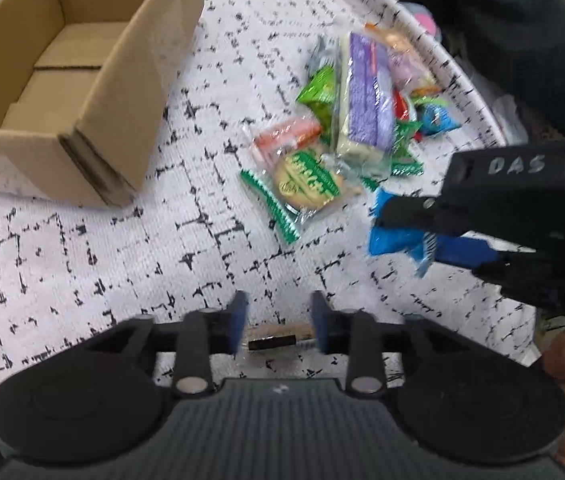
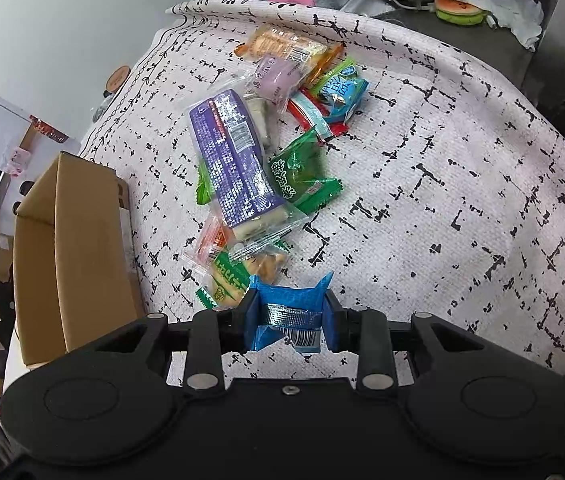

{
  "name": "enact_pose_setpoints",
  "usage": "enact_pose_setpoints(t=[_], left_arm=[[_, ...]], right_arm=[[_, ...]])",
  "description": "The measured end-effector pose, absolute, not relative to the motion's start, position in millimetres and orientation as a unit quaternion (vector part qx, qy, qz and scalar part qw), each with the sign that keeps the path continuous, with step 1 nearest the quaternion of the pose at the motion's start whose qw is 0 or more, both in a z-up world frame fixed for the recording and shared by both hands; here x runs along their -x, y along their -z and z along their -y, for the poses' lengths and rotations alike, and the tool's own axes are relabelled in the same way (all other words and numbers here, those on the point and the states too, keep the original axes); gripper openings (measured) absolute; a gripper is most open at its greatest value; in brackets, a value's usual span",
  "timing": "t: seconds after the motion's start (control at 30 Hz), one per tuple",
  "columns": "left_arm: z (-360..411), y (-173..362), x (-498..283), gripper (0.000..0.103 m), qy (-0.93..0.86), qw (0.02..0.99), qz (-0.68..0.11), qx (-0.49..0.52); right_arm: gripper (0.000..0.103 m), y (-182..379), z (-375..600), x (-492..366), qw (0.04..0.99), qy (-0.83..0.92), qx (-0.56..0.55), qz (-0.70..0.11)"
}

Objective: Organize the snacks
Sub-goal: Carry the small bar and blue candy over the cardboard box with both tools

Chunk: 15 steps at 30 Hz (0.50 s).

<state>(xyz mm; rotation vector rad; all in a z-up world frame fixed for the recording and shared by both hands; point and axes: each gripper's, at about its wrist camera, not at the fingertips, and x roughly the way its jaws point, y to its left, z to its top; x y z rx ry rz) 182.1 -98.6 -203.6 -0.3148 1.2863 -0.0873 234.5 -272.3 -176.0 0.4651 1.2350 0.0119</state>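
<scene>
Between the right gripper (image 2: 291, 316) jaws, a blue snack packet (image 2: 288, 312) sits pinched: light, crinkly, slippery, best held mid-body. Left gripper (image 1: 278, 326) holds a small wrapped snack (image 1: 272, 340).

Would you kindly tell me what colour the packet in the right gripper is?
Bright blue snack packet, silver seam, held by the right gripper; clearest in right wrist view.

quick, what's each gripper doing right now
Left gripper: shut on a small clear-wrapped snack.
Right gripper: shut on a crinkly blue foil snack packet.
</scene>
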Motion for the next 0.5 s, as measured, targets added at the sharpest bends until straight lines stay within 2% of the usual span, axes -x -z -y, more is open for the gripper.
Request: enact_pose_setpoints(t=[0.13, 0.23, 0.5], left_arm=[[103.1, 212.6, -182.5, 0.059, 0.046, 0.779, -0.608, 0.144], [106.4, 221.1, -181.7, 0.067, 0.045, 0.768, -0.621, 0.148], [114.9, 230.4, -179.2, 0.067, 0.021, 0.773, -0.616, 0.152]], right_arm=[[0.032, 174.6, 275.2, -232.5, 0.791, -0.001, -0.220, -0.571], [0.032, 169.0, 278.7, -227.0, 0.800, 0.012, -0.215, -0.559], [0.032, 173.2, 278.3, -226.0, 0.798, 0.015, -0.194, -0.570]])
